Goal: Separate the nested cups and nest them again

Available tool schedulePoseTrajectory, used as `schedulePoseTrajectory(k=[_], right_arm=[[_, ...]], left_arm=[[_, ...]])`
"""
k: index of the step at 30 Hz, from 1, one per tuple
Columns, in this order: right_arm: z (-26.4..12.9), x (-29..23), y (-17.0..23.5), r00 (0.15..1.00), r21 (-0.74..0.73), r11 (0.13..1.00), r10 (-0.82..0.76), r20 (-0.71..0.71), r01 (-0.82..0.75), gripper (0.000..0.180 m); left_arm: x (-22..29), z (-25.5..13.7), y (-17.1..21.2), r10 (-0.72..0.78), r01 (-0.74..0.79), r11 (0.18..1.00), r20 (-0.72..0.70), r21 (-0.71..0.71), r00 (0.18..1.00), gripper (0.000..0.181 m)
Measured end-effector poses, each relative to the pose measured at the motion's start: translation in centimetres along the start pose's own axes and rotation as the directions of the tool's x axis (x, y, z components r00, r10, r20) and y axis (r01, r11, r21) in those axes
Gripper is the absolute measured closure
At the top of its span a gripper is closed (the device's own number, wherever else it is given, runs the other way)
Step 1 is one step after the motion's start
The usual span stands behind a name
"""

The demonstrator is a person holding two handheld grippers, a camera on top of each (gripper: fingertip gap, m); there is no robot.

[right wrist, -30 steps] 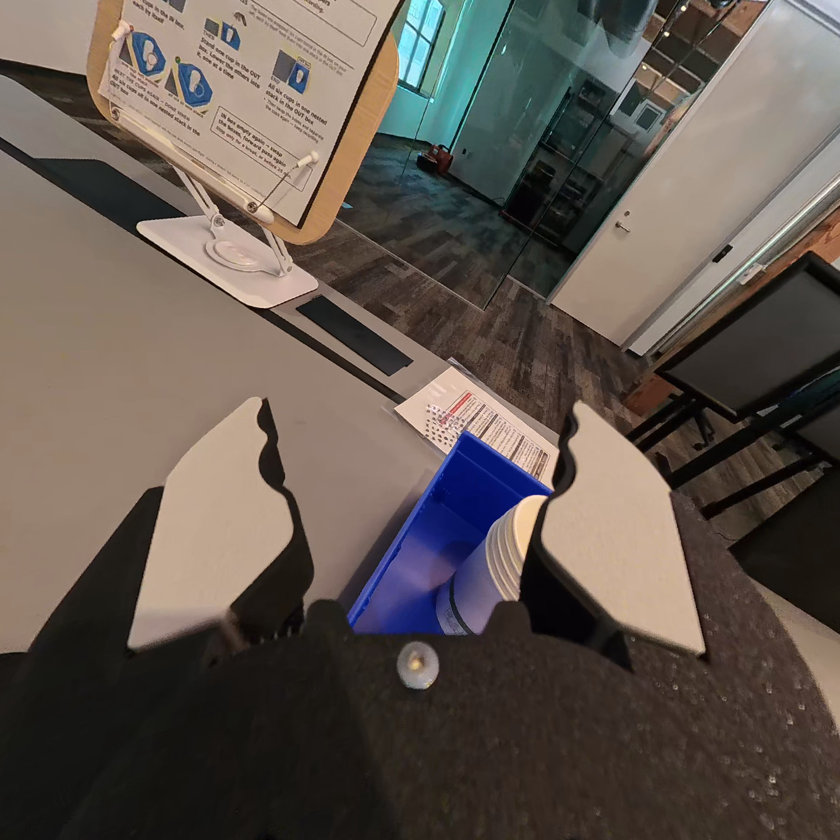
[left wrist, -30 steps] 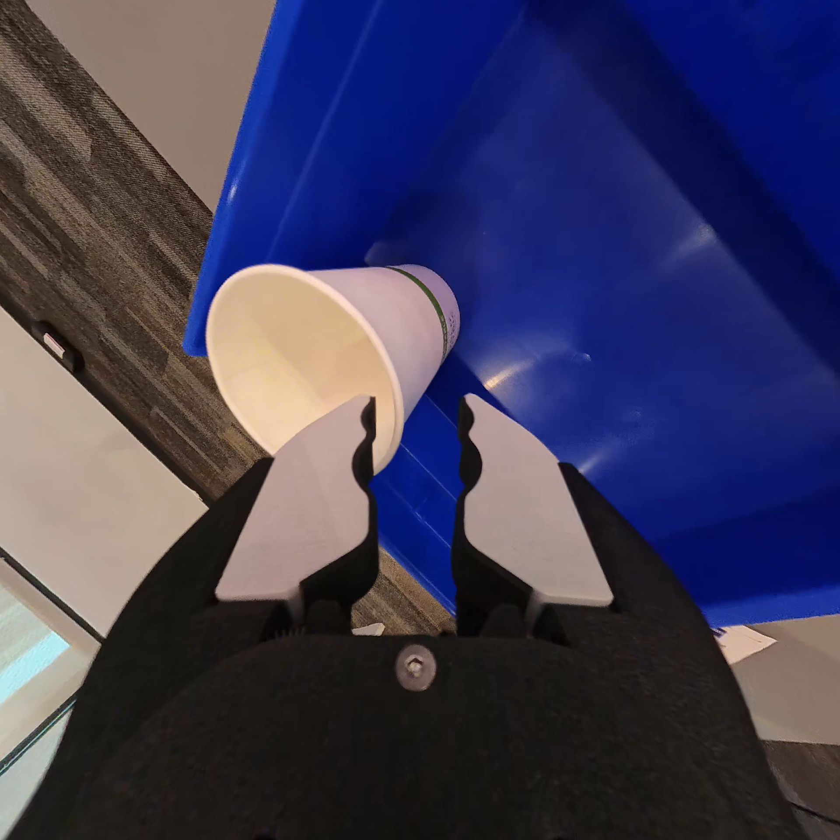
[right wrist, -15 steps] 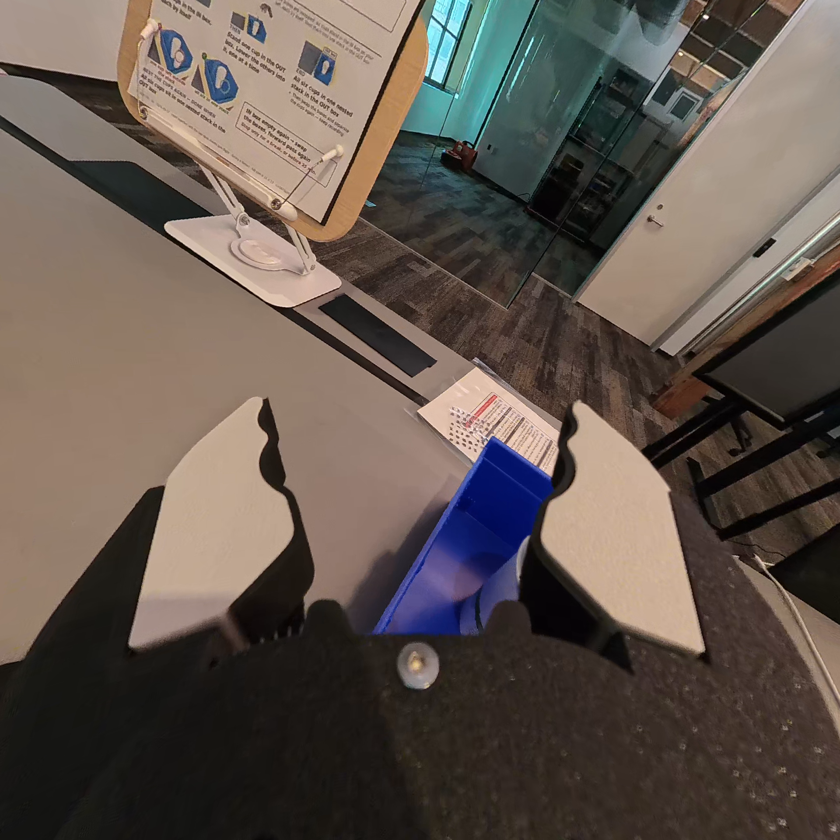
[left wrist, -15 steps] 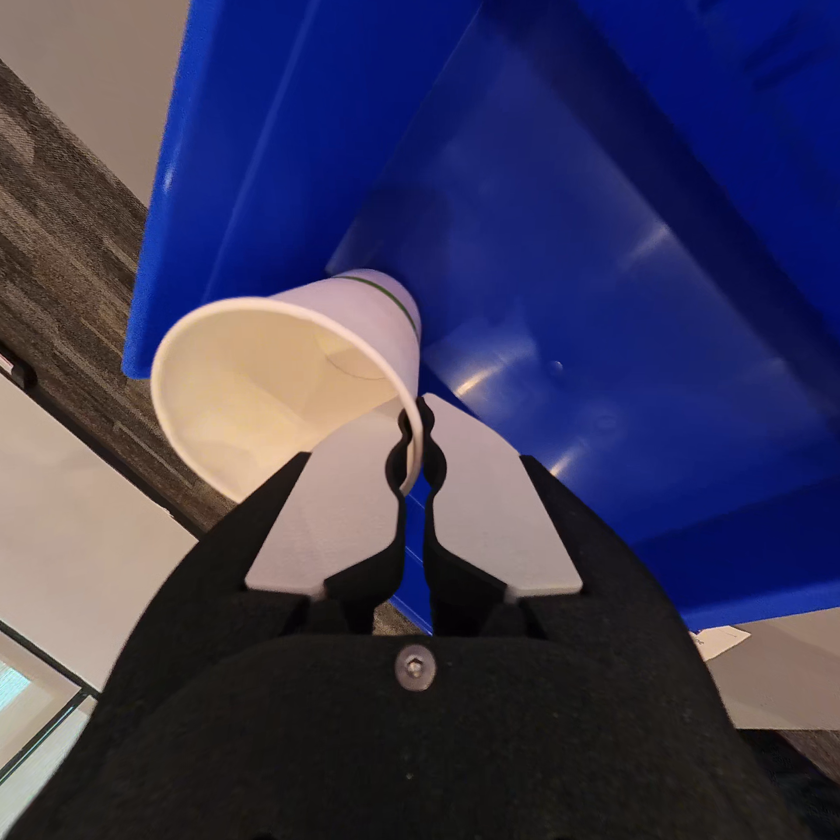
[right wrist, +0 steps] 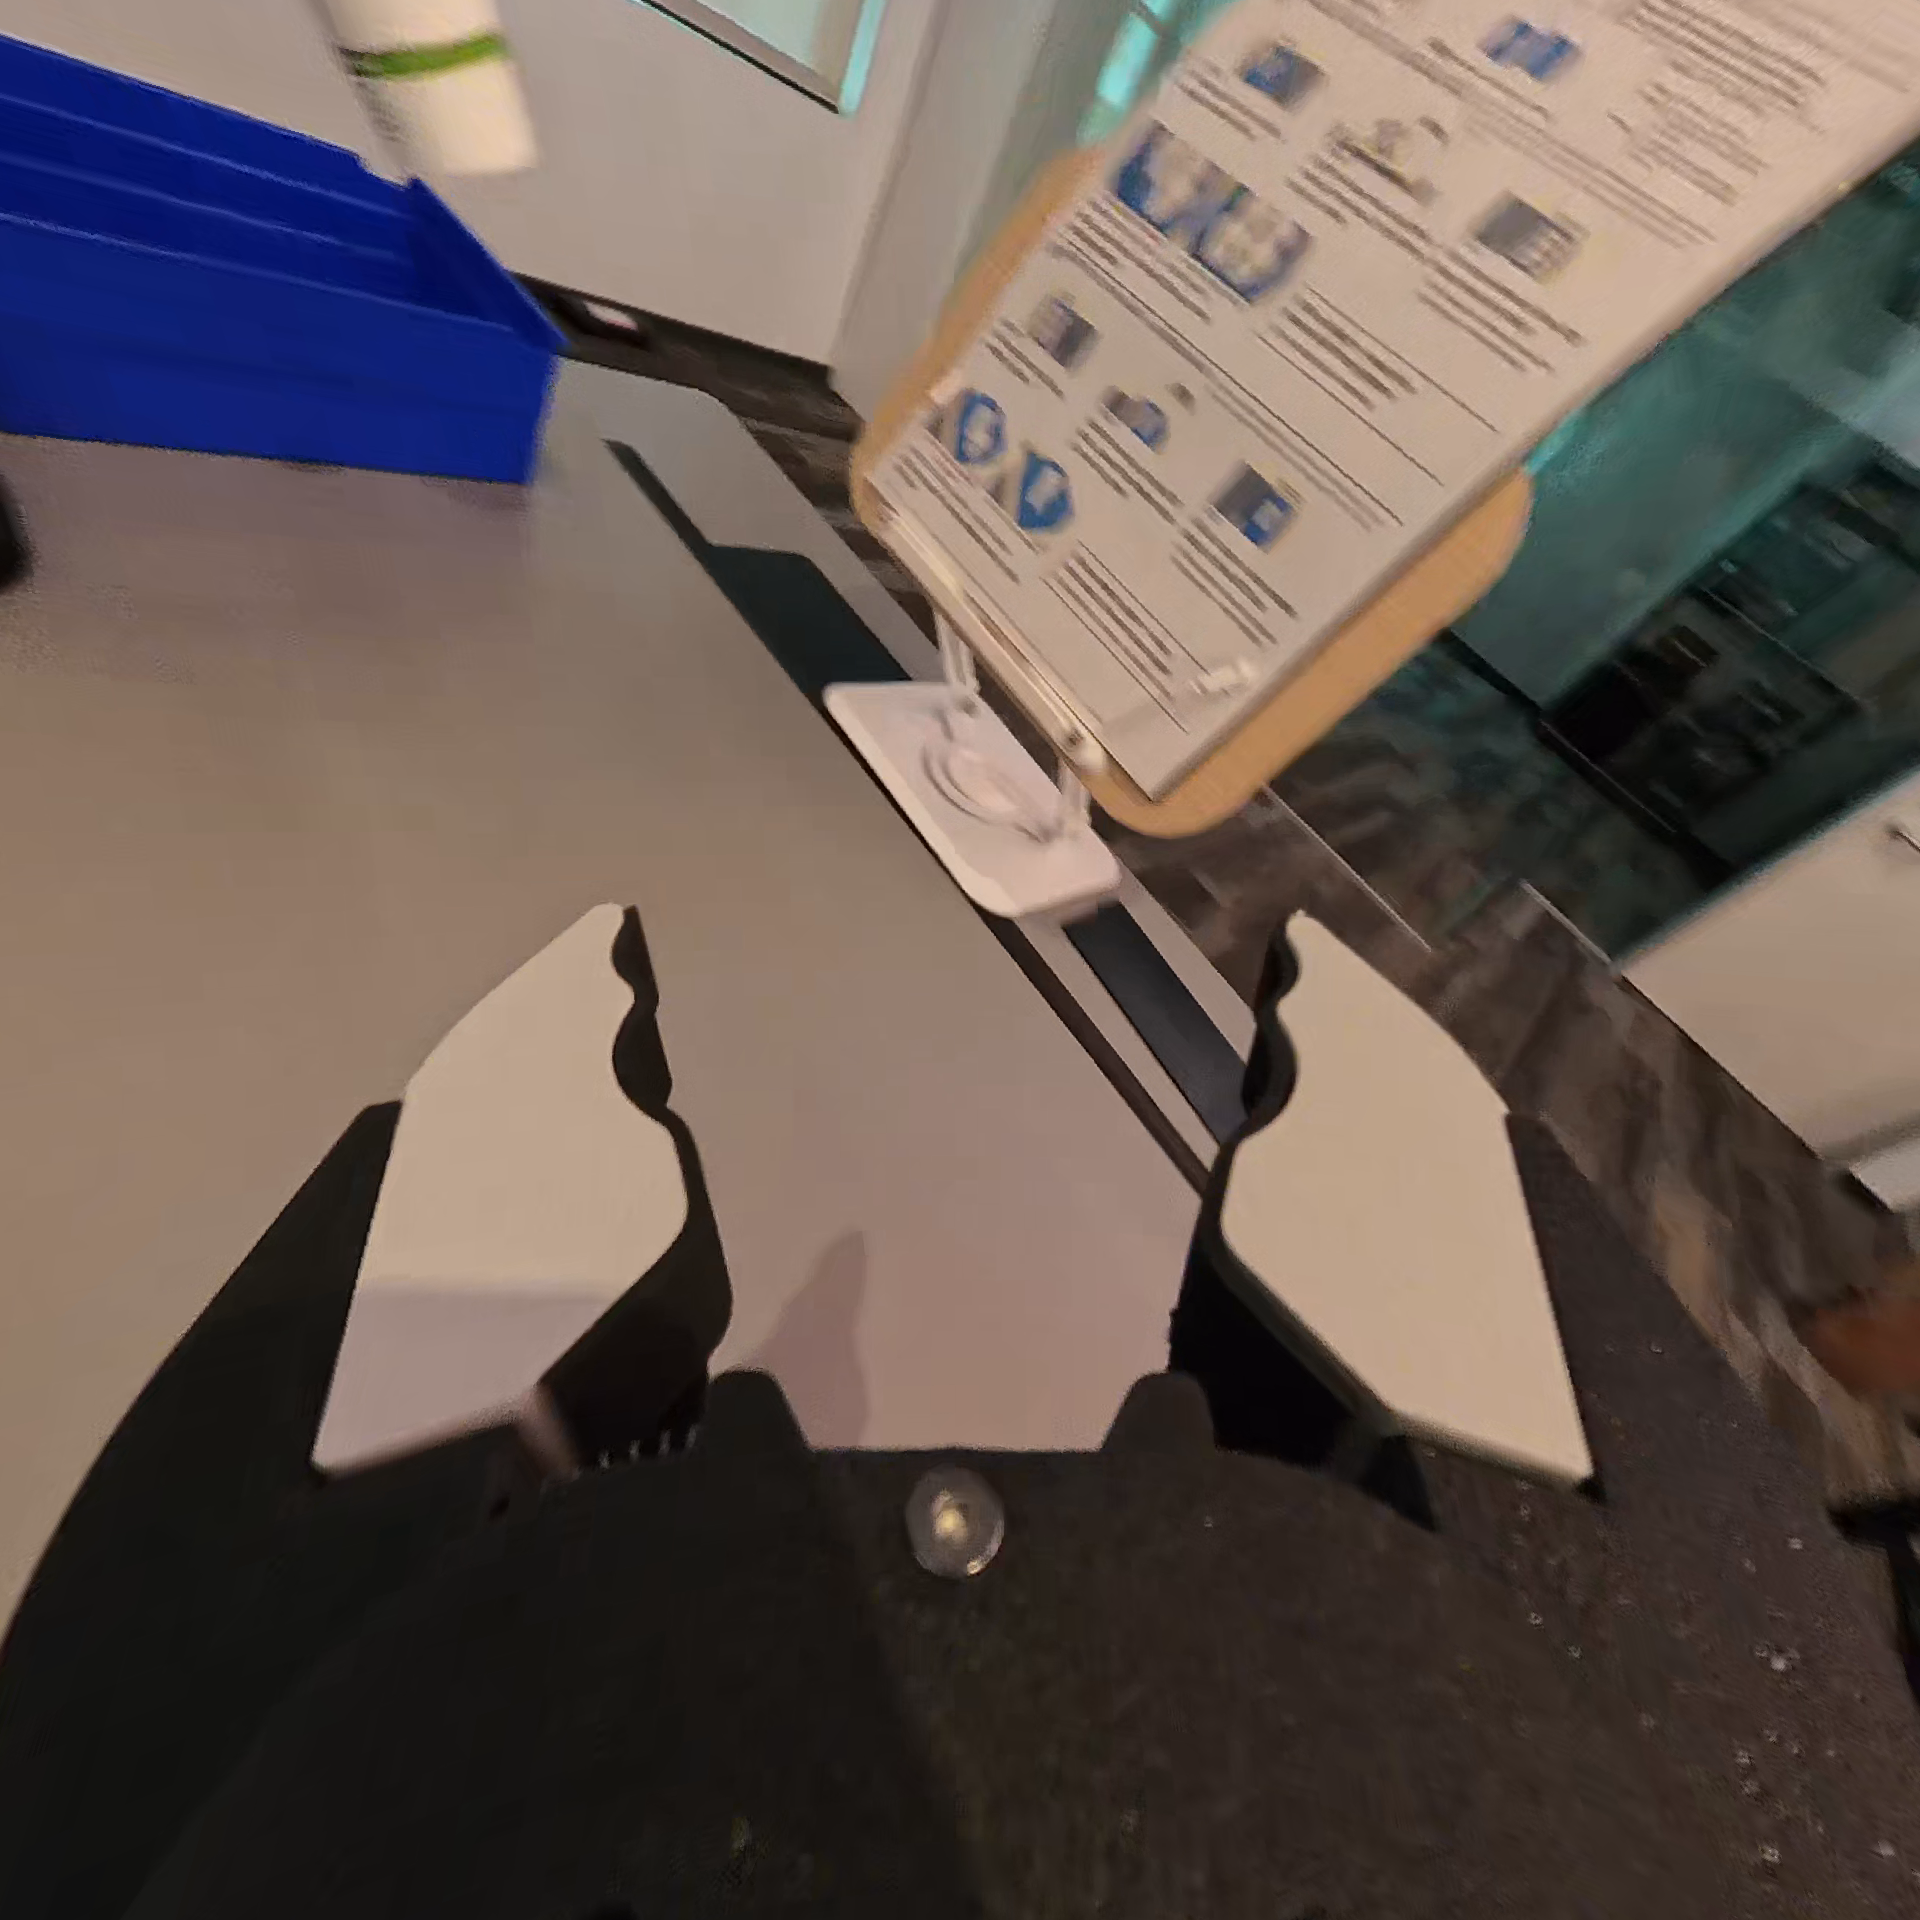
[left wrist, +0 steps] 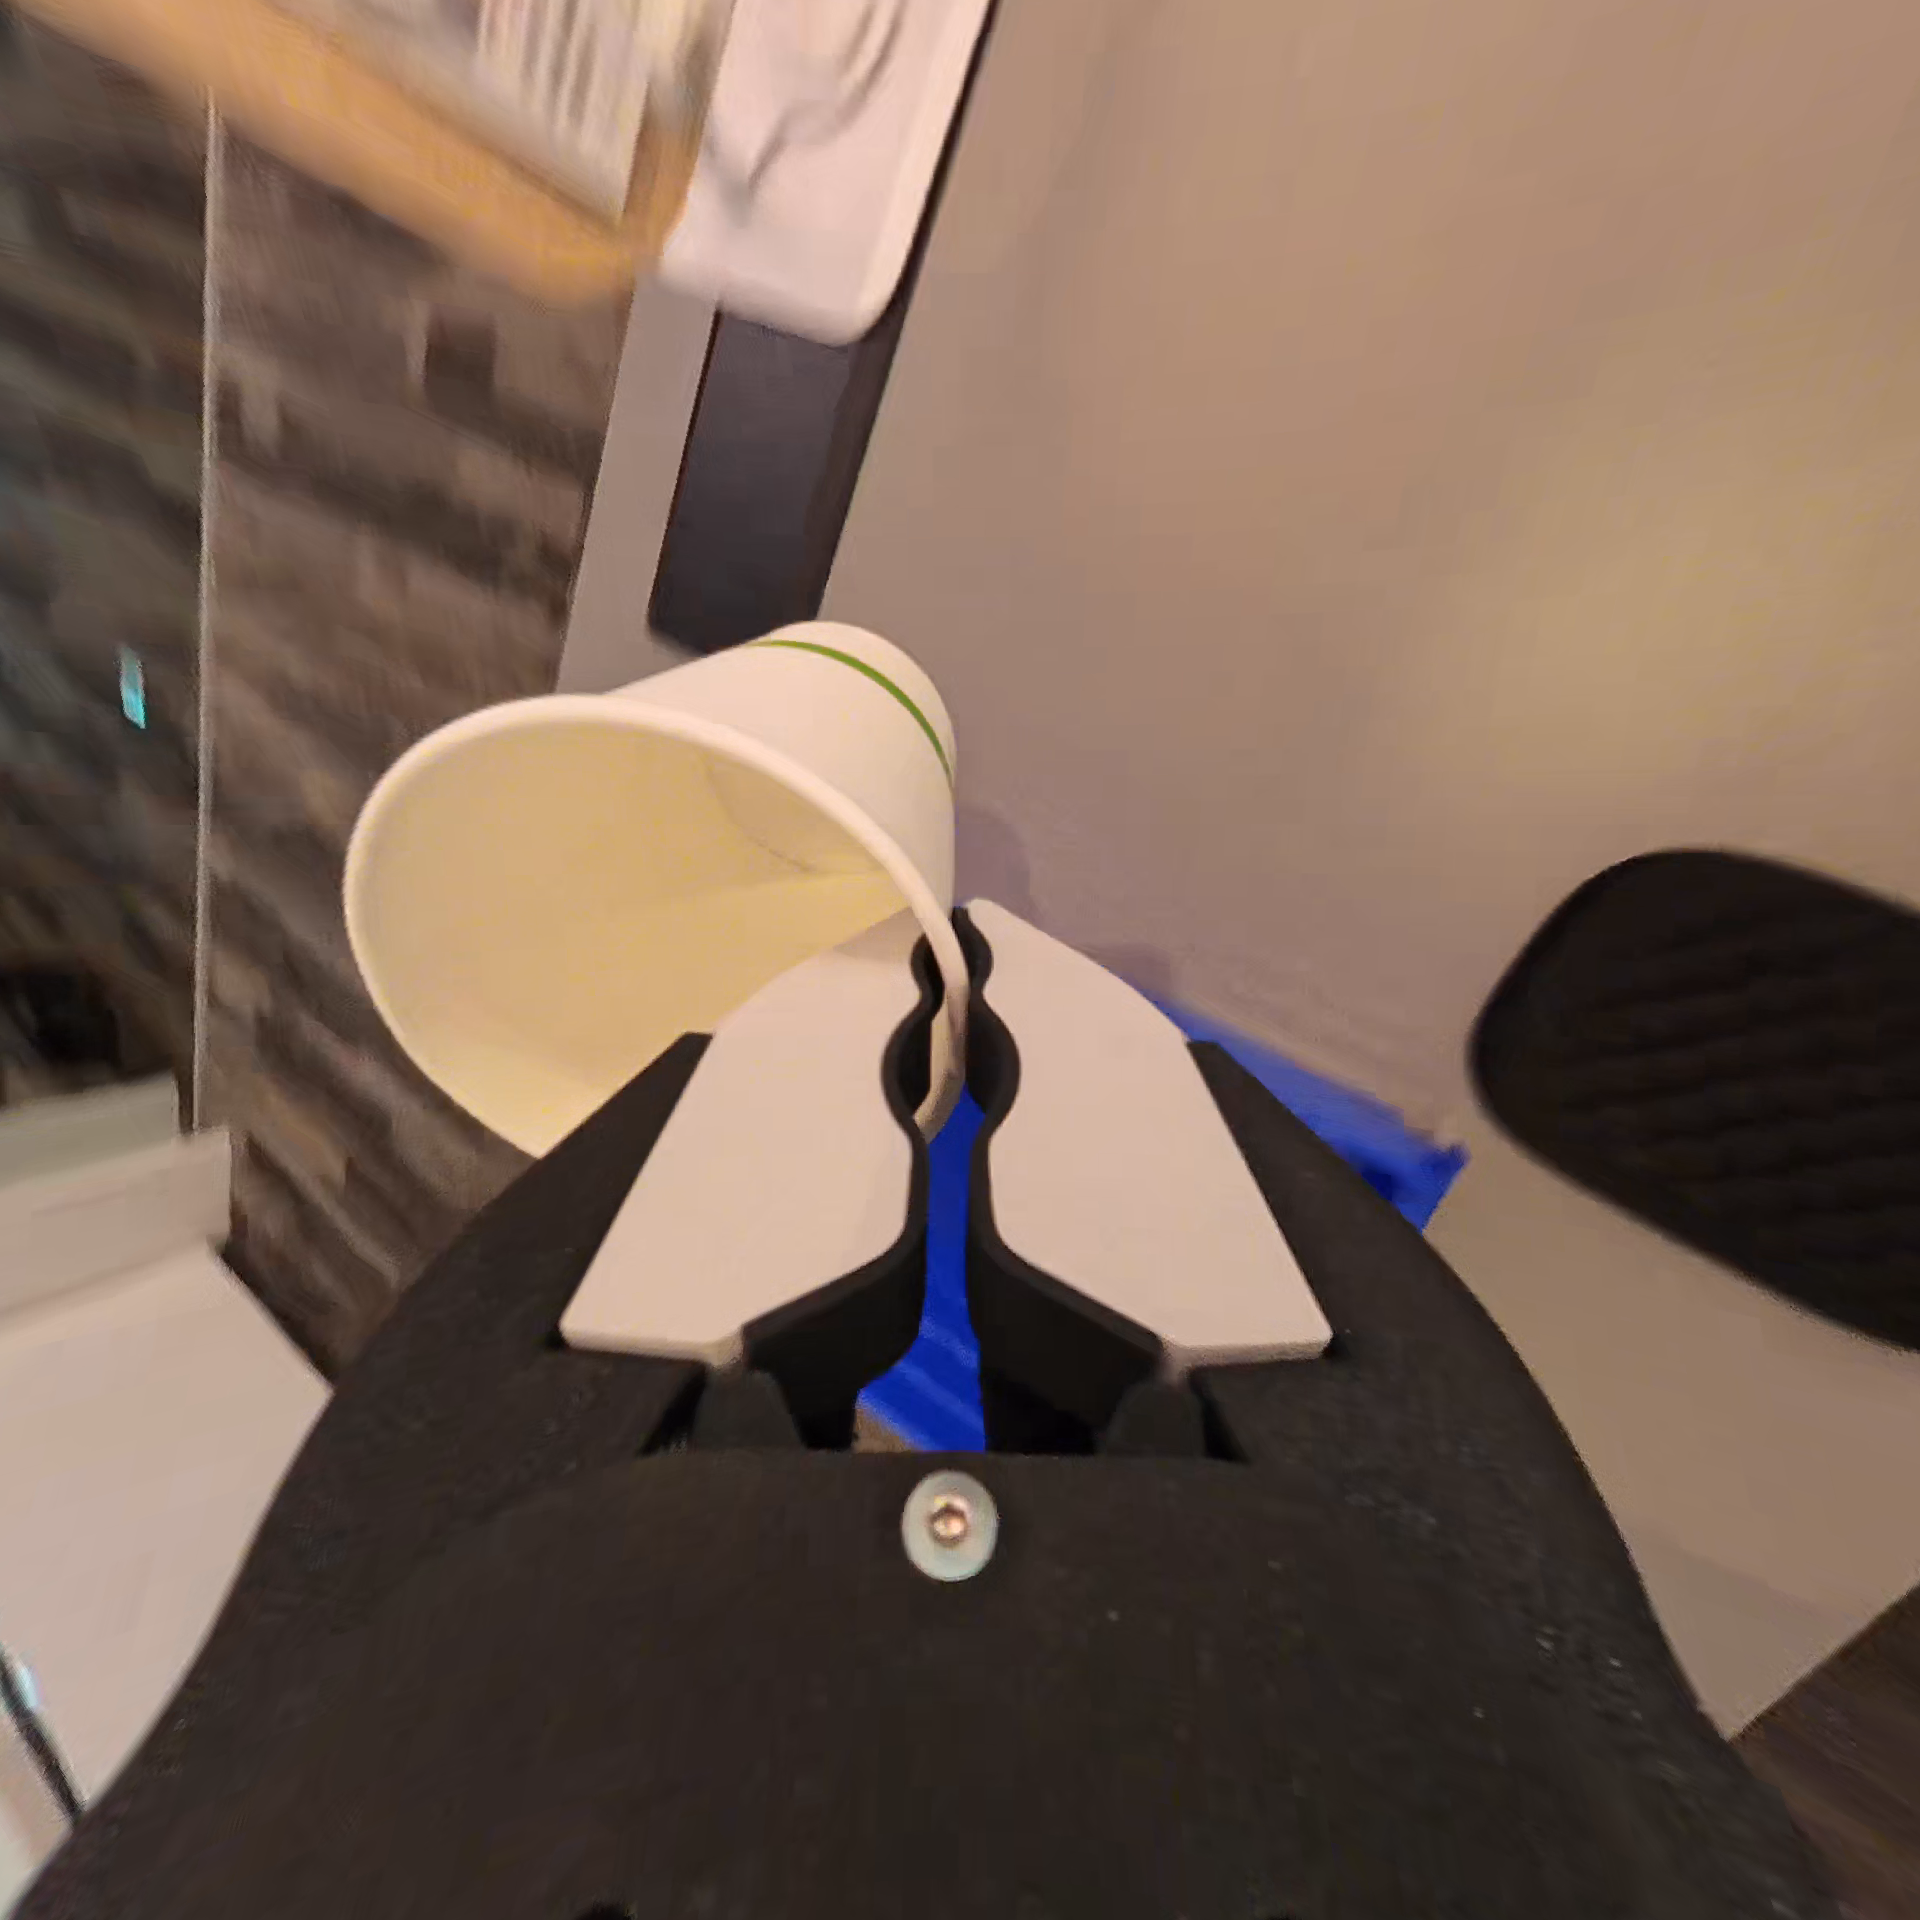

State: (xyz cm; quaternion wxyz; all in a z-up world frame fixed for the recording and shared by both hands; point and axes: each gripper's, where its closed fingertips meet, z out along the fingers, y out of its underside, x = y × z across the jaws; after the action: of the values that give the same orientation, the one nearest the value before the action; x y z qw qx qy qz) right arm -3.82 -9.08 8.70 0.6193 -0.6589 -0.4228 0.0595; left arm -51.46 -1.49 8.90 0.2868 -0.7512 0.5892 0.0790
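The left gripper [left wrist: 951, 971] is closed on the rim of one white paper cup [left wrist: 665, 883], holding it in the air above the grey table [left wrist: 1403, 520]. The right gripper [right wrist: 951, 1029] is wide open and holds nothing. This looks like the separating step; next the cup needs a place on the table near the blue bin [right wrist: 260, 343].

Light: warm, even indoor light; soft shadows on the grey table [right wrist: 312, 831].
Blur: motion-smeared instruction board [right wrist: 1299, 416] and carpet [left wrist: 312, 520].
Sharp: paper cup [left wrist: 644, 883].
Edges: wide-angle bending.
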Motion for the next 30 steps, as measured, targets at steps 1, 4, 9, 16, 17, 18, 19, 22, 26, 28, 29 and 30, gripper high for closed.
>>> schedulePoseTrajectory(k=[1, 4, 9, 16, 17, 18, 19, 22, 26, 28, 29, 30], right_arm=[[1.1, -1.4, -1.5, 0.999, 0.026, 0.999, -0.025, 0.045, 0.024, 0.072], [4.2, -6.0, -6.0, 0.978, 0.118, 0.992, -0.056, 0.200, 0.033, 0.075], [7.8, -11.9, -10.9, 0.917, 0.195, 0.980, -0.058, 0.394, -0.022, 0.080], [9.9, -15.0, -11.7, 0.853, 0.151, 0.987, -0.031, 0.521, -0.057, 0.074], [9.9, -15.3, -11.6, 0.838, 0.146, 0.987, -0.023, 0.546, -0.069, 0.074], [9.8, -15.7, -11.5, 0.819, 0.138, 0.987, -0.013, 0.574, -0.081, 0.075], [9.7, -16.0, -11.4, 0.805, 0.130, 0.987, -0.001, 0.593, -0.094, 0.075], [9.4, -16.5, -11.1, 0.778, 0.118, 0.987, 0.009, 0.628, -0.107, 0.080], [8.6, -17.4, -10.6, 0.720, 0.092, 0.987, 0.034, 0.693, -0.135, 0.085], [8.3, -17.9, -10.4, 0.688, 0.077, 0.986, 0.047, 0.725, -0.148, 0.087], [8.2, -18.1, -10.3, 0.679, 0.071, 0.986, 0.051, 0.732, -0.150, 0.088], [8.1, -18.1, -10.2, 0.675, 0.070, 0.986, 0.050, 0.736, -0.148, 0.088]], left_arm=[[1.5, -0.7, -2.7, 0.052, -0.051, 0.997, -0.020, 0.052, 0.998, 0.181], [6.4, -1.8, -9.7, 0.222, -0.209, 0.962, -0.061, 0.175, 0.973, 0.181], [13.4, -1.8, -16.9, 0.424, -0.380, 0.882, -0.121, 0.277, 0.897, 0.181], [19.2, -1.4, -20.6, 0.599, -0.544, 0.788, -0.156, 0.289, 0.785, 0.181], [19.8, -1.4, -20.8, 0.612, -0.556, 0.779, -0.163, 0.290, 0.774, 0.181], [20.3, -1.4, -21.0, 0.625, -0.567, 0.771, -0.169, 0.292, 0.763, 0.181], [20.7, -1.5, -21.2, 0.635, -0.576, 0.762, -0.170, 0.295, 0.754, 0.181], [21.8, -1.5, -21.4, 0.665, -0.604, 0.738, -0.176, 0.301, 0.725, 0.181], [22.5, -1.5, -21.6, 0.684, -0.623, 0.723, -0.178, 0.300, 0.708, 0.181], [23.0, -1.6, -21.6, 0.689, -0.625, 0.719, -0.196, 0.304, 0.698, 0.181], [23.2, -1.5, -21.6, 0.691, -0.627, 0.717, -0.198, 0.303, 0.695, 0.181], [23.3, -1.5, -21.5, 0.693, -0.629, 0.717, -0.201, 0.302, 0.693, 0.180]])
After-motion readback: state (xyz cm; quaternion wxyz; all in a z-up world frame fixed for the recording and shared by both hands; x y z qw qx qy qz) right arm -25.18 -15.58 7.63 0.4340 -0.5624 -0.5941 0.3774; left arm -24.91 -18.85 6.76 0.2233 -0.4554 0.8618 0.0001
